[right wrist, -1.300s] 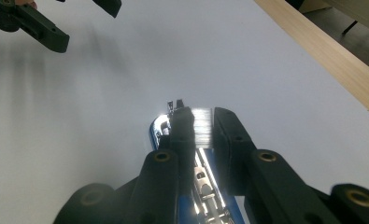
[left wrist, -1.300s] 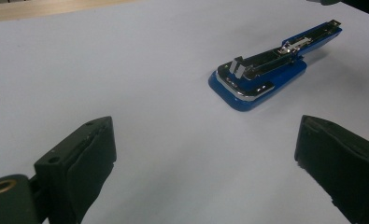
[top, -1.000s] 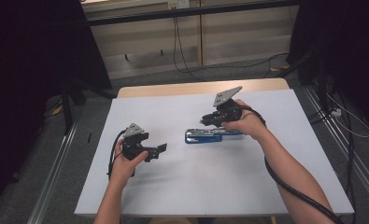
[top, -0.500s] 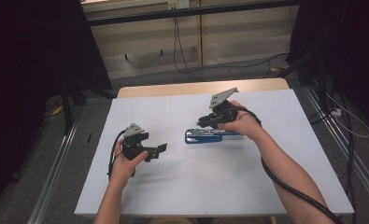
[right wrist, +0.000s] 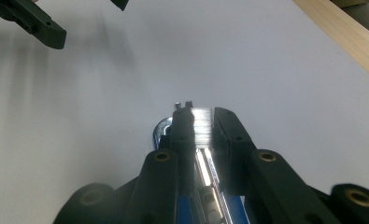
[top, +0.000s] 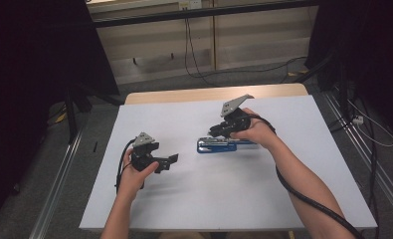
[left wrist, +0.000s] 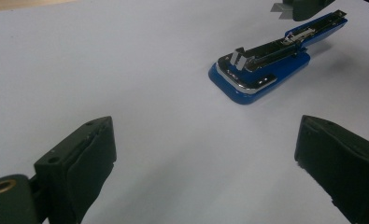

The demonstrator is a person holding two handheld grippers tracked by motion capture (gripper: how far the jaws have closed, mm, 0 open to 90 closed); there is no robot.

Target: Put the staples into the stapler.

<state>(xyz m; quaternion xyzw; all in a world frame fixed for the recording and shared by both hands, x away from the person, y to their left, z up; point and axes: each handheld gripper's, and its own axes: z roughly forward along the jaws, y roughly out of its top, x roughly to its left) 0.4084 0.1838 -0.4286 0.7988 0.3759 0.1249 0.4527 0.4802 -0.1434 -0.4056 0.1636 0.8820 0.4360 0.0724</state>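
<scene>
**Ana:** Dark curtains hang on both sides of the room, and a pale panelled wall (top: 204,45) runs across the back with black cables (top: 189,50) trailing down it to the grey floor (top: 84,129). What sits on the desk (top: 293,189)?

**Ben:** White sheeting covers the desk, with a strip of bare wood (top: 184,94) along the far edge. One thing lies on it: a blue stapler (top: 206,147), near the middle, its top swung up so the shiny metal staple track (left wrist: 266,49) shows.

**Ana:** And the right hand-held gripper (top: 219,130)?

**Ben:** It is down on the stapler. In the right gripper view its two black jaws stand close together, one on each side of the bright track (right wrist: 203,123), pinching that raised metal part between them. The blue base (right wrist: 187,210) shows below.

**Ana:** The left hand-held gripper (top: 170,159)?

**Ben:** Its jaws stand wide apart with nothing between them. It is held low over the desk, well to the left of the stapler, pointing towards it.

**Ana:** Anything in the way between them?

**Ben:** Only bare white sheeting. From the left gripper view the stapler's rounded front end (left wrist: 240,86) faces the open jaws, and the other gripper's grey plate (left wrist: 281,8) peeks in at the top edge.

**Ana:** Around the desk?

**Ben:** Metal rails (top: 59,184) run along both sides on the floor, and a thick black cable (top: 303,199) trails along the person's right forearm (top: 303,174).
</scene>
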